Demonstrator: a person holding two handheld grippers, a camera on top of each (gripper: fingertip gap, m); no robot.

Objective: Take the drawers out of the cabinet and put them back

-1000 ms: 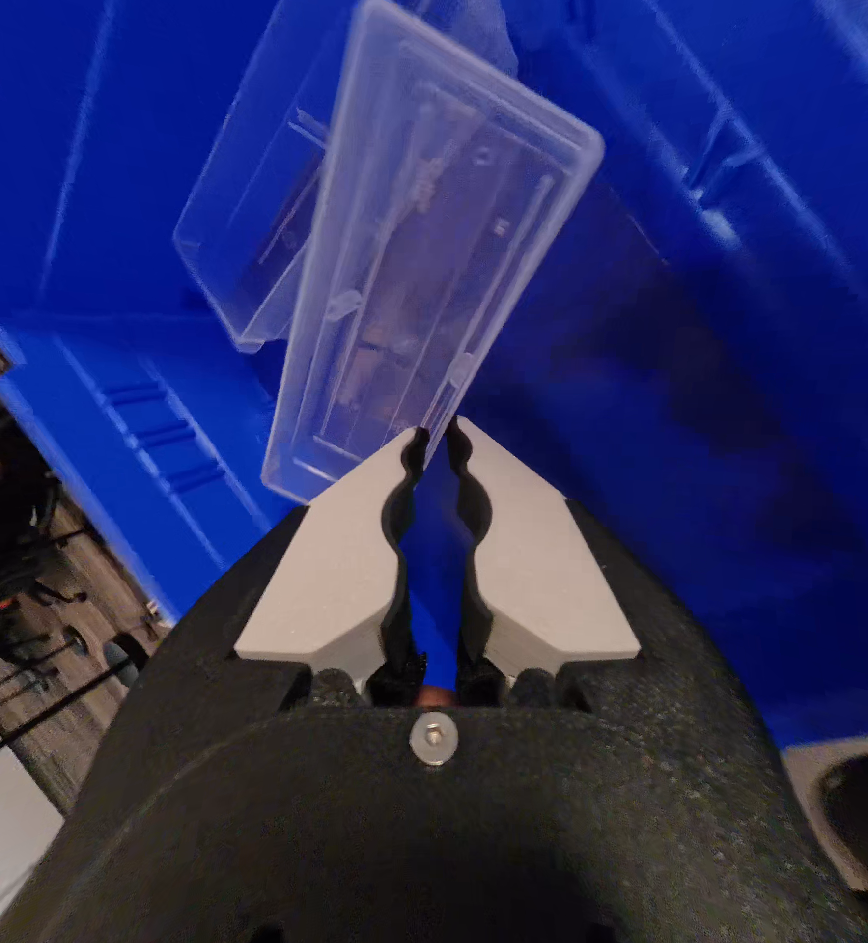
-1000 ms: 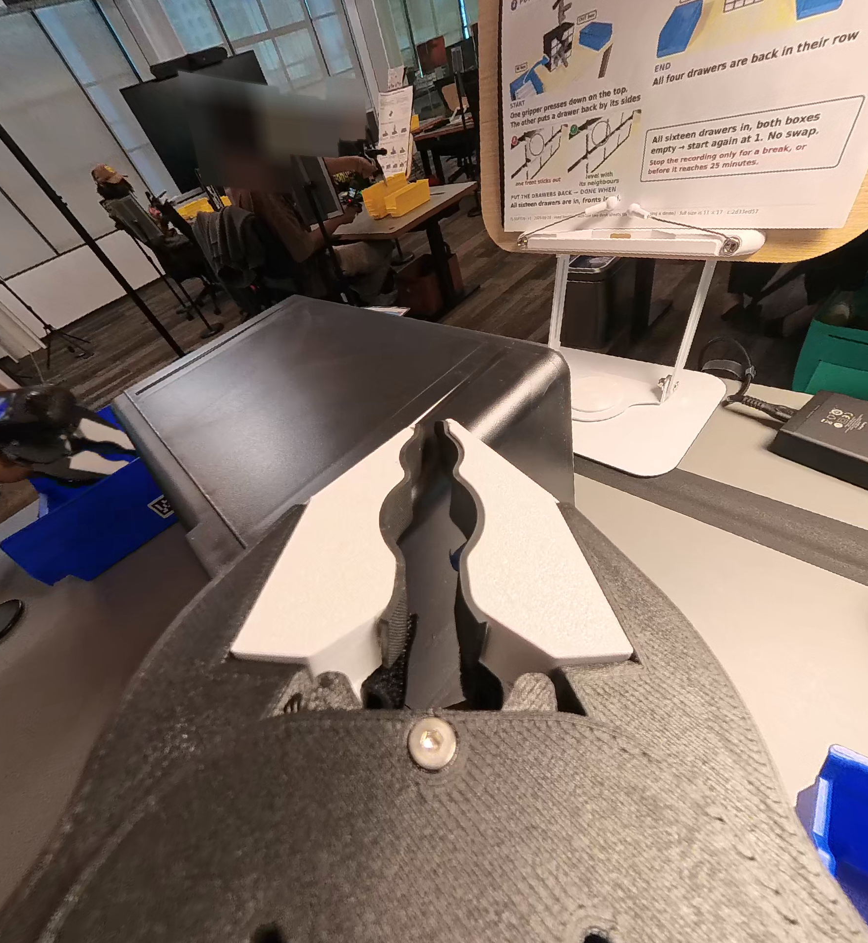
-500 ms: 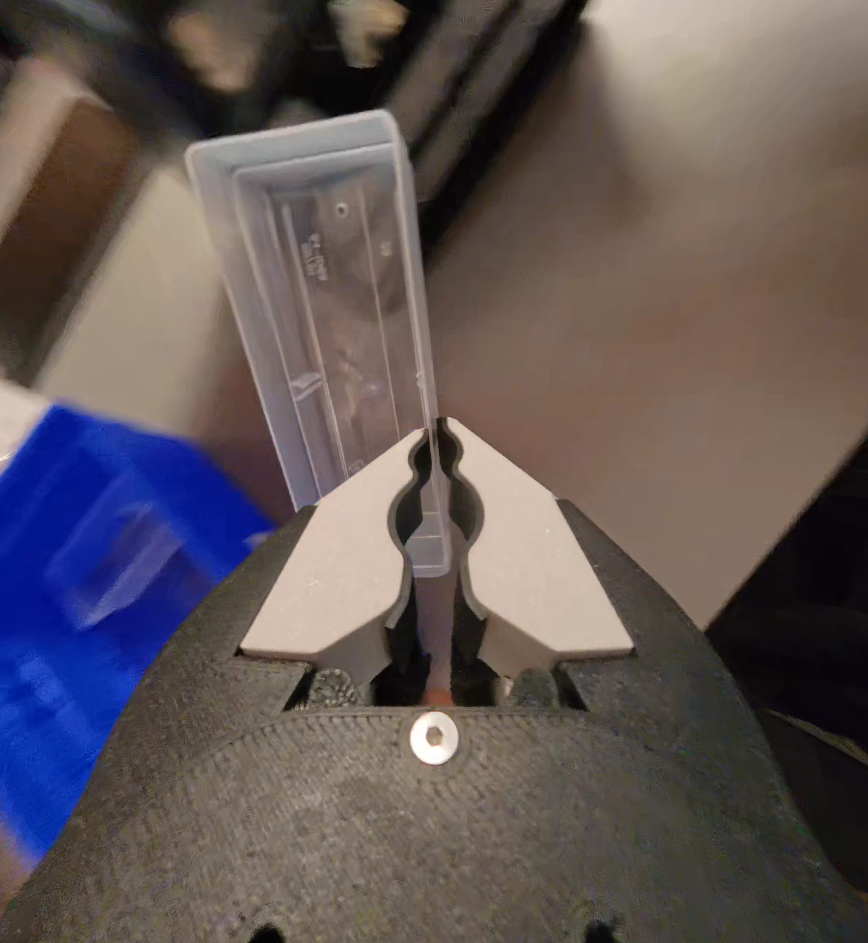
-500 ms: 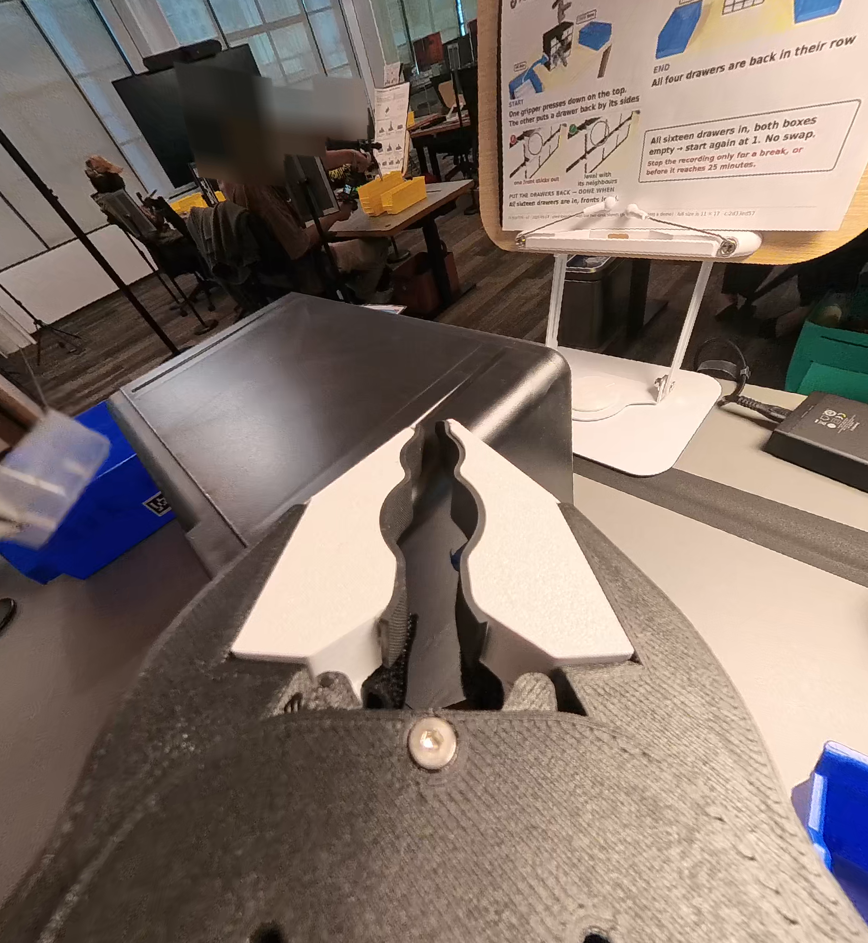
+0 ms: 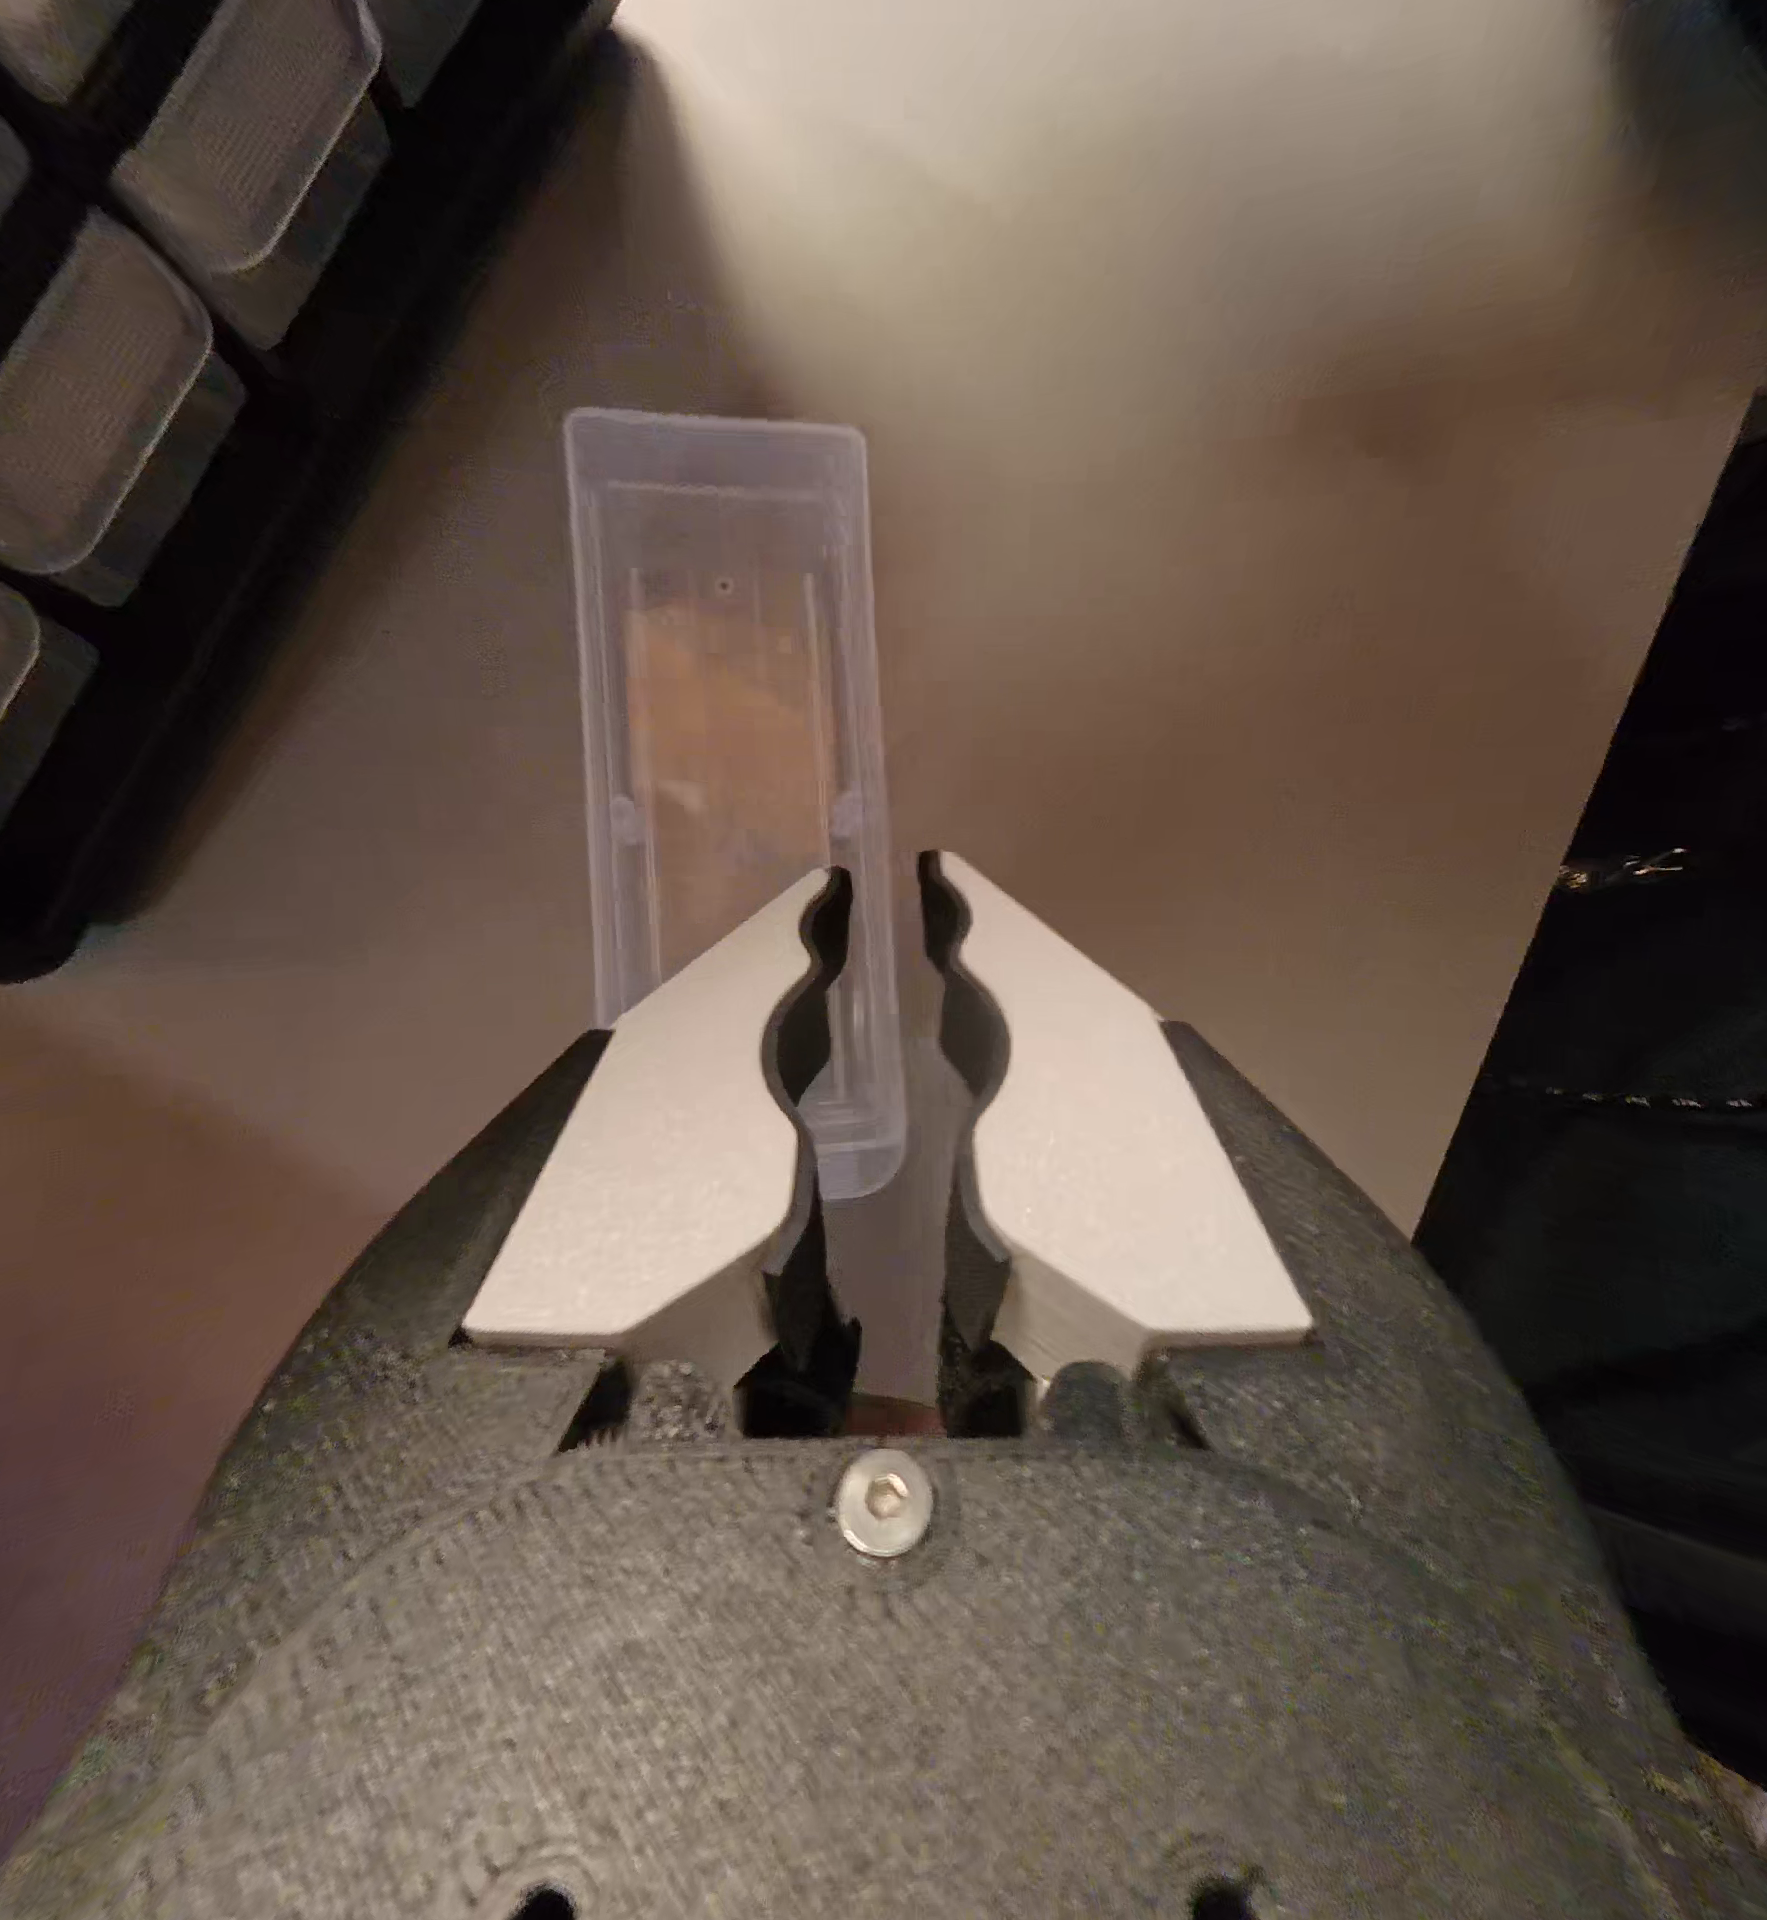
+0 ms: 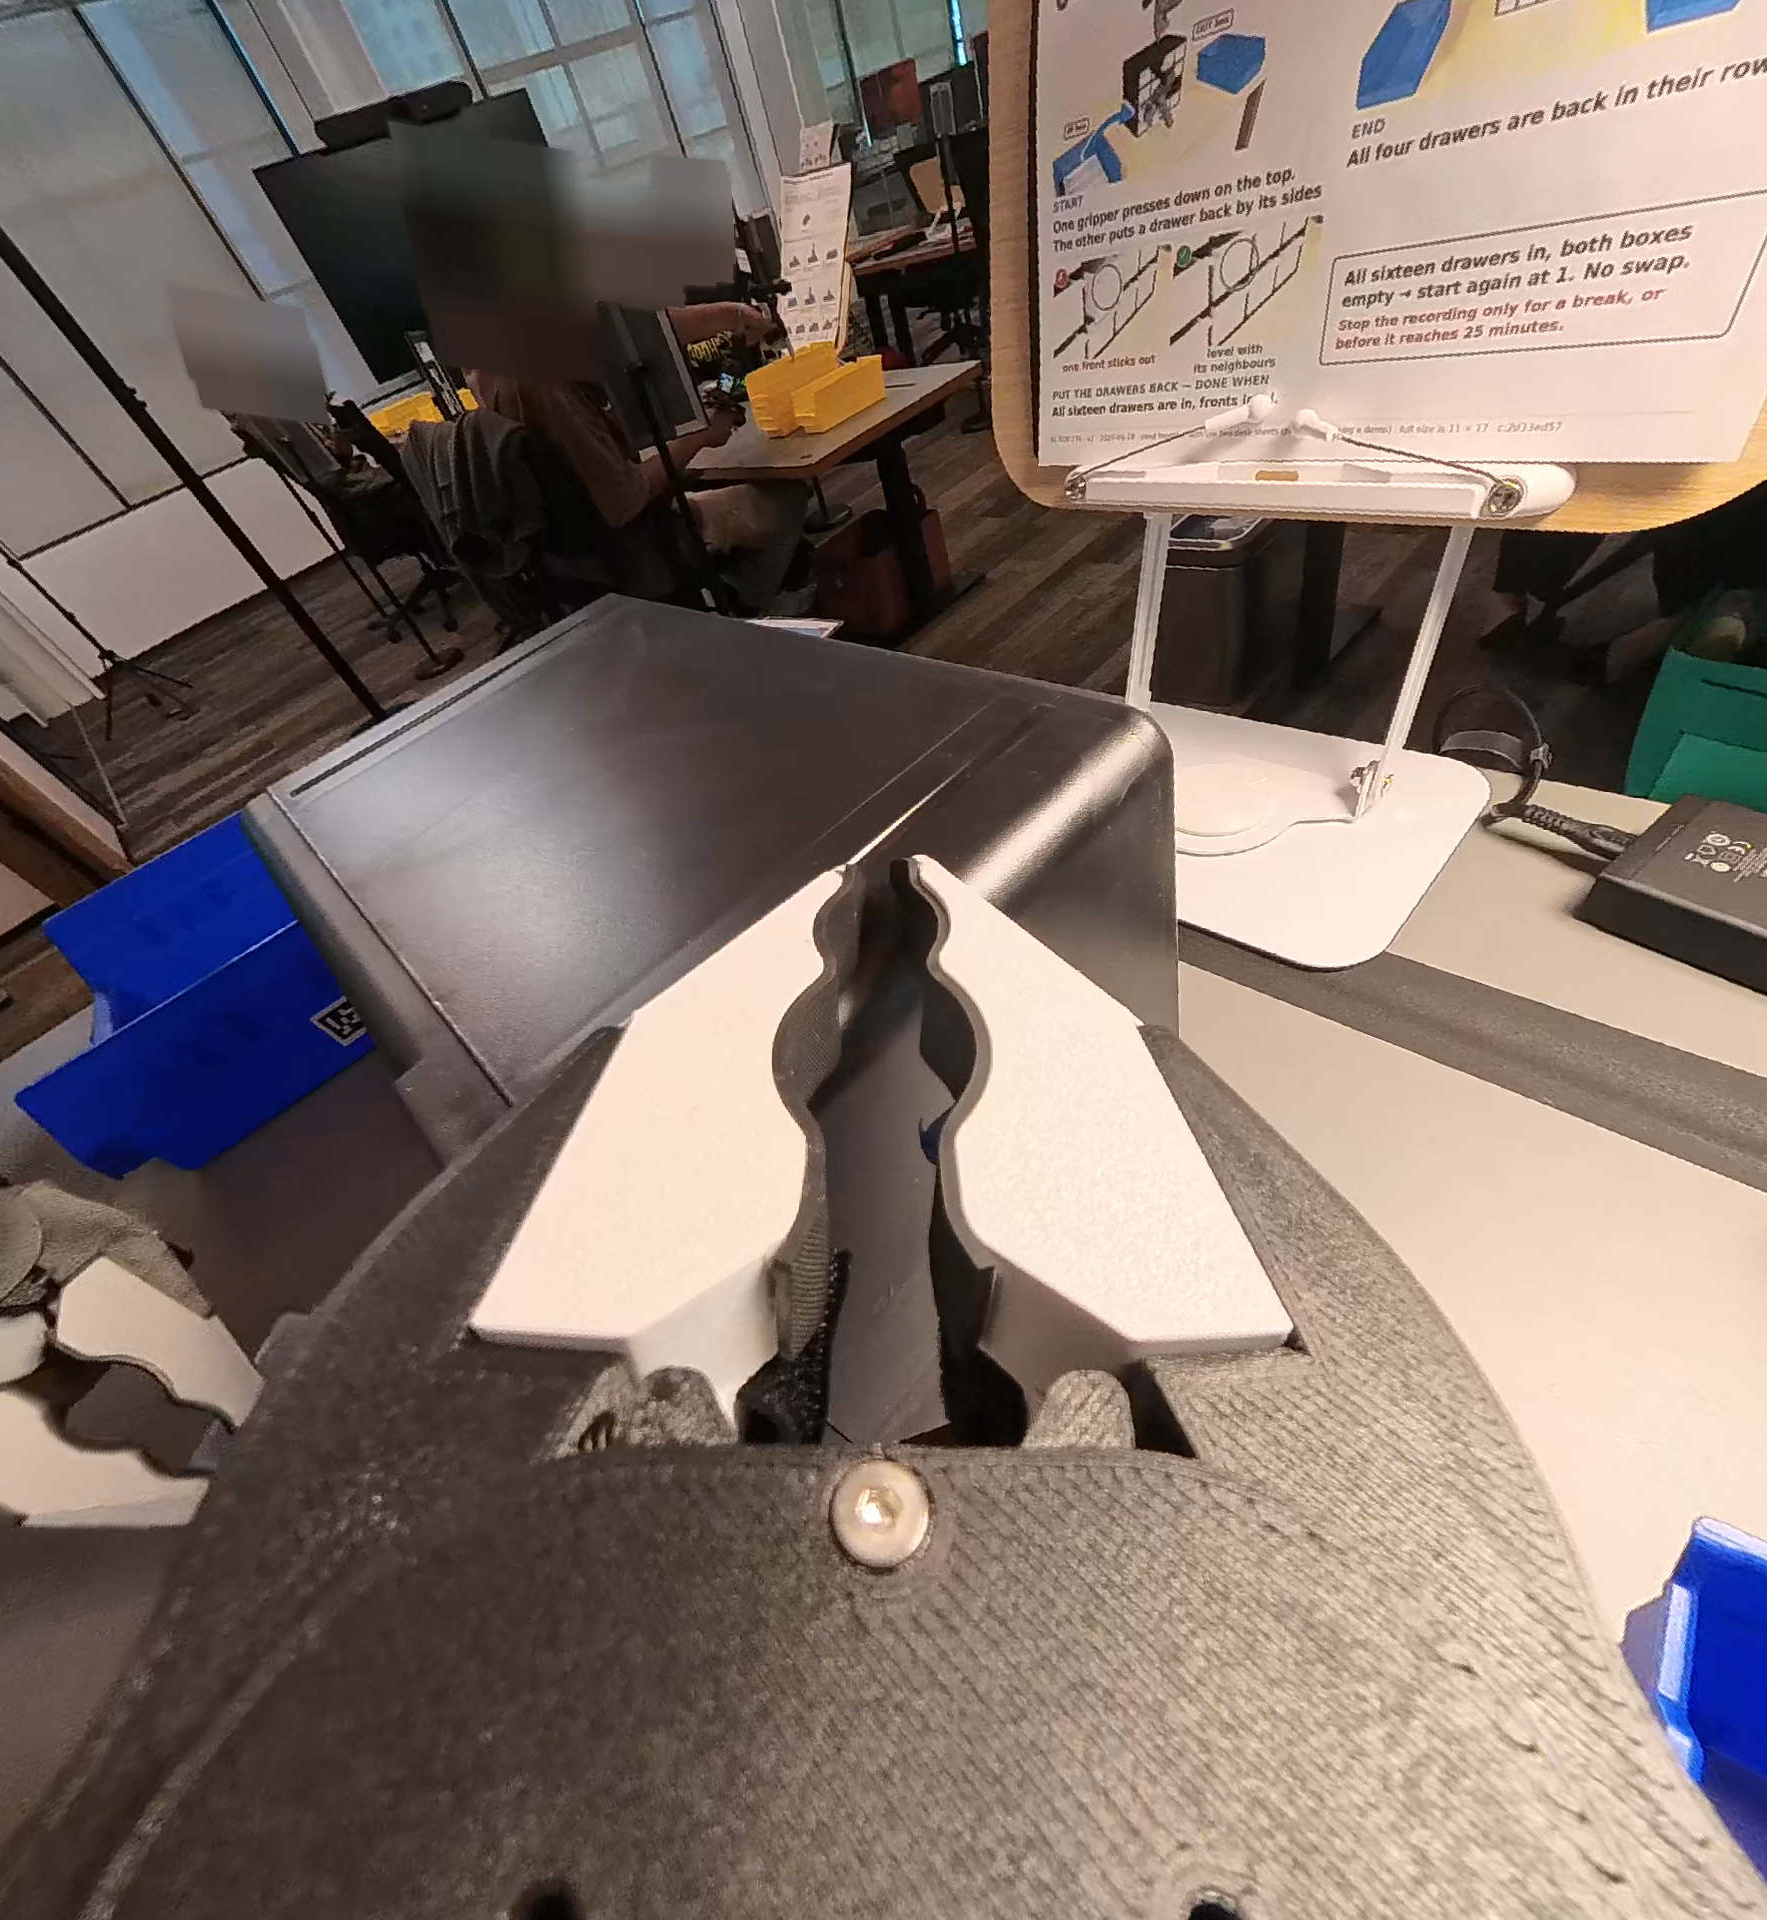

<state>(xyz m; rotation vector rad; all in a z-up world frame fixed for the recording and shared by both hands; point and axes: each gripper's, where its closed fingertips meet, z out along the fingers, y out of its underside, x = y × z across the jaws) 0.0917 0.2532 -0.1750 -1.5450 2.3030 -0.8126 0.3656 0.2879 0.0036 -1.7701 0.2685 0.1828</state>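
The left gripper [image 5: 879, 873] looks down on the tan surface [image 5: 1222, 520] with its jaws parted a little. The clear plastic drawer [image 5: 723, 665] reaches away from them, open side toward the camera, its right wall running in between the fingertips. That wall lies close against the left finger [image 5: 754, 997], but a sliver of gap shows before the right one, so the jaws are not clamped on it. The black cabinet [image 5: 48, 343] fills the upper left corner of this view, several frosted drawer fronts seated in its grid, well apart from the loose drawer. From the right wrist, the right gripper [image 6: 879, 878] sits over the cabinet's smooth black top near its right front edge, jaws all but closed – only a thin slit between the tips, nothing in it. A blue bin [image 6: 183, 1039] stands just left of the cabinet, another blue bin [image 6: 1752, 1683] shows at the lower right, and a sheet on a white stand [image 6: 1315, 488] rises behind.
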